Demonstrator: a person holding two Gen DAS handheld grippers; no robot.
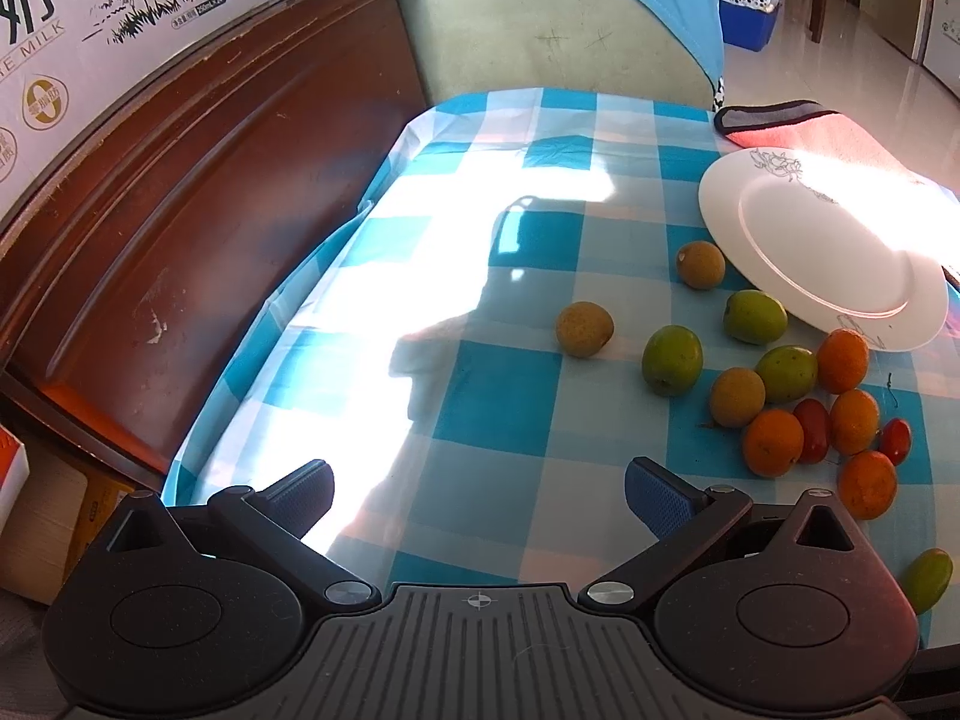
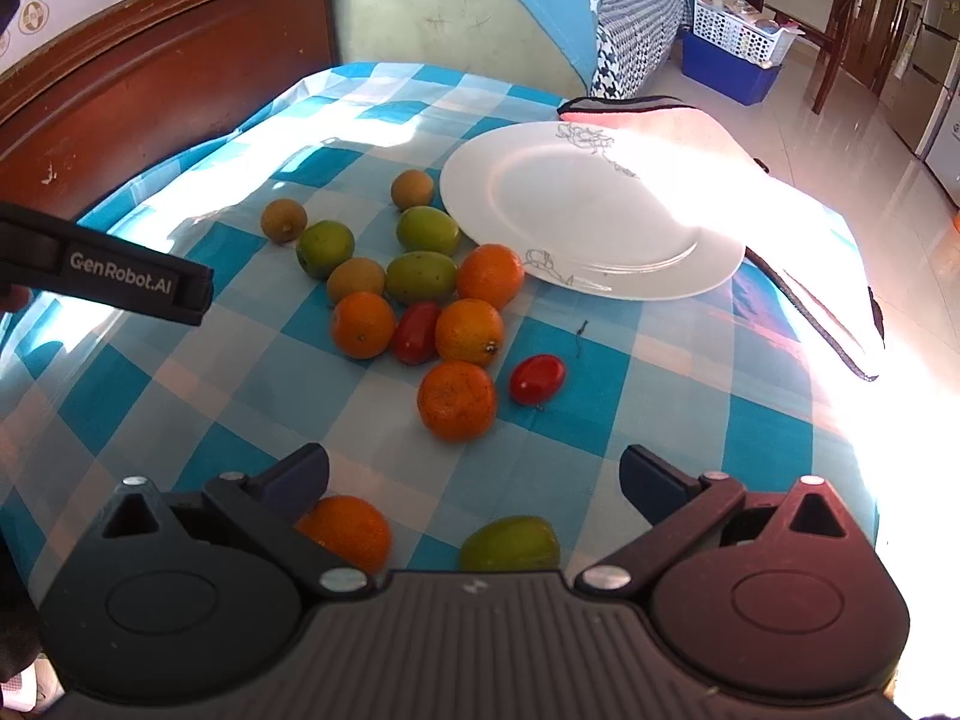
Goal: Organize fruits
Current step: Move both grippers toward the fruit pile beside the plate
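Note:
Small fruits lie scattered on a blue checked tablecloth [image 2: 180, 372] beside a white plate [image 2: 600, 204], which holds nothing. Among them are several oranges [image 2: 457, 401], green fruits [image 2: 420, 277], brown fruits [image 2: 284, 219] and two red tomatoes [image 2: 537, 379]. My right gripper [image 2: 474, 480] stands open above the near edge, with an orange [image 2: 351, 531] and a green fruit [image 2: 510, 543] just under it. My left gripper [image 1: 479, 489] is open over bare cloth, left of the fruit cluster [image 1: 780, 396]; its body [image 2: 114, 273] shows at the left in the right wrist view.
A pink cloth with a dark border [image 2: 708, 138] lies behind and right of the plate [image 1: 840, 240]. A wooden headboard [image 1: 180, 210] borders the table on the left, with a milk carton box [image 1: 90, 30] above it. A green chair back [image 1: 540, 30] stands behind the table.

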